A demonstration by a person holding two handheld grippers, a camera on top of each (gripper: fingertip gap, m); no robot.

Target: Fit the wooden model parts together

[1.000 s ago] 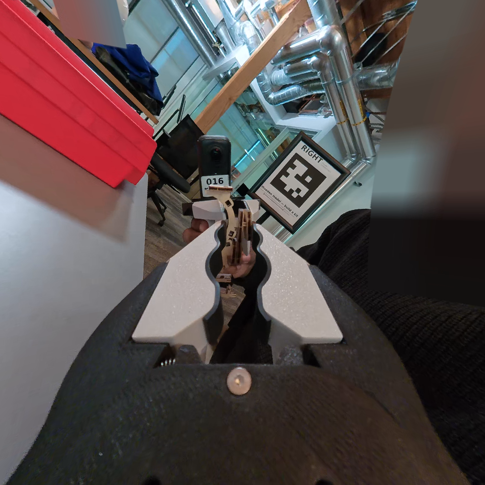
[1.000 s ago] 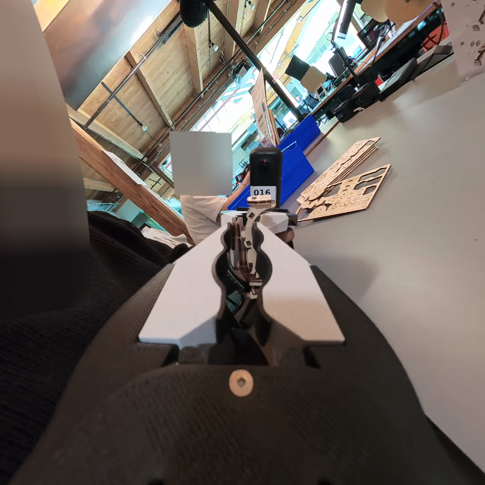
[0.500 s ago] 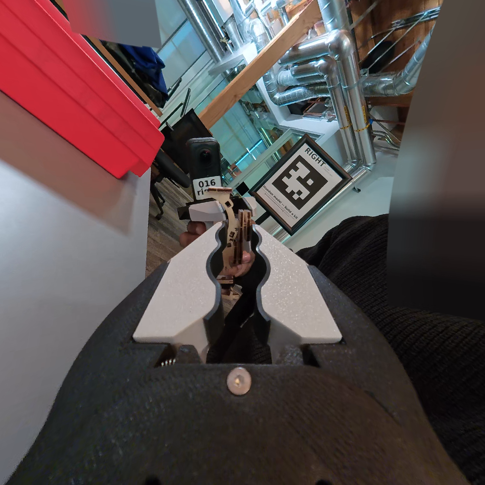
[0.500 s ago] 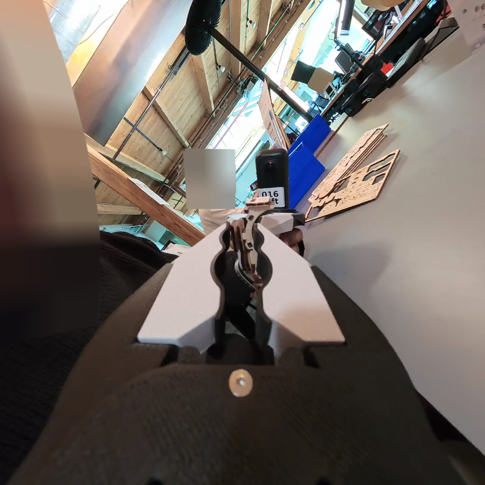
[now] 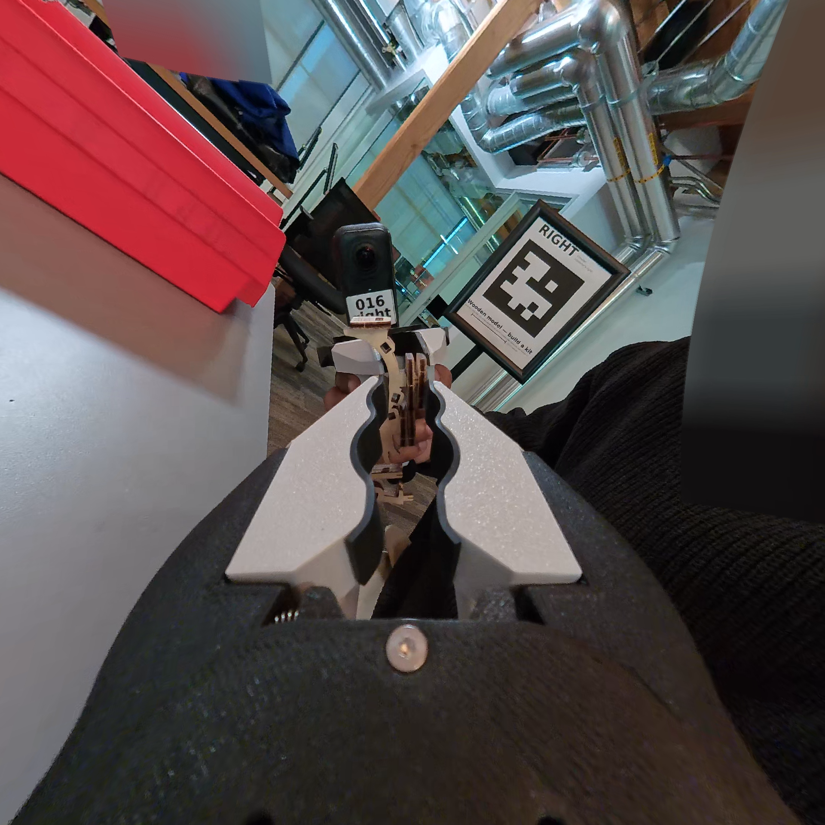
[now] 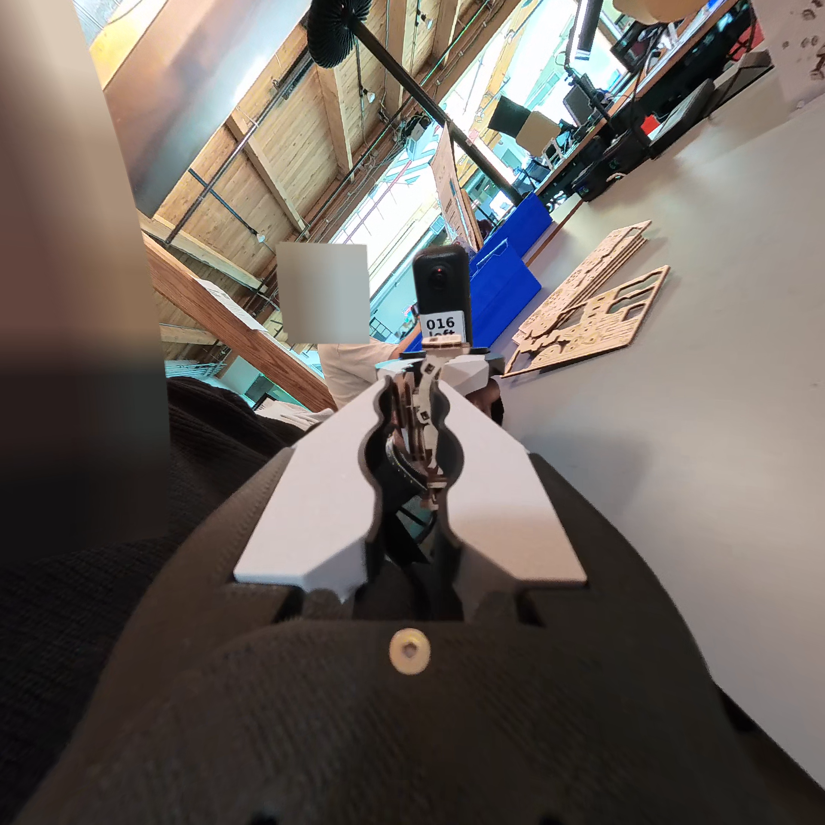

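Note:
A small wooden model assembly, a stack of flat laser-cut plates [image 5: 414, 393] with a thin curved strip [image 5: 392, 379] beside it, hangs in the air between my two grippers, which face each other. My left gripper [image 5: 406, 387] is shut on its near end. My right gripper [image 5: 388, 352] faces me from the far side, its camera above it. In the right wrist view, my right gripper [image 6: 413, 387] is shut on the same assembly [image 6: 402, 404], its curved strip [image 6: 425, 397] running toward the left gripper [image 6: 446, 370]. The contact points are partly hidden by the fingers.
A red bin [image 5: 111, 147] sits on the white table [image 5: 89, 446] at left. A framed black-and-white marker sign [image 5: 535, 290] stands behind. Cut-out wooden sheets [image 6: 593, 312] and a blue bin [image 6: 504, 285] lie on the table [image 6: 669, 446]. A person [image 6: 352, 370] sits behind. The grippers are tip to tip, or close to it.
Both grippers have tilted and shifted slightly together with the model between them. Both grips look the same as before.

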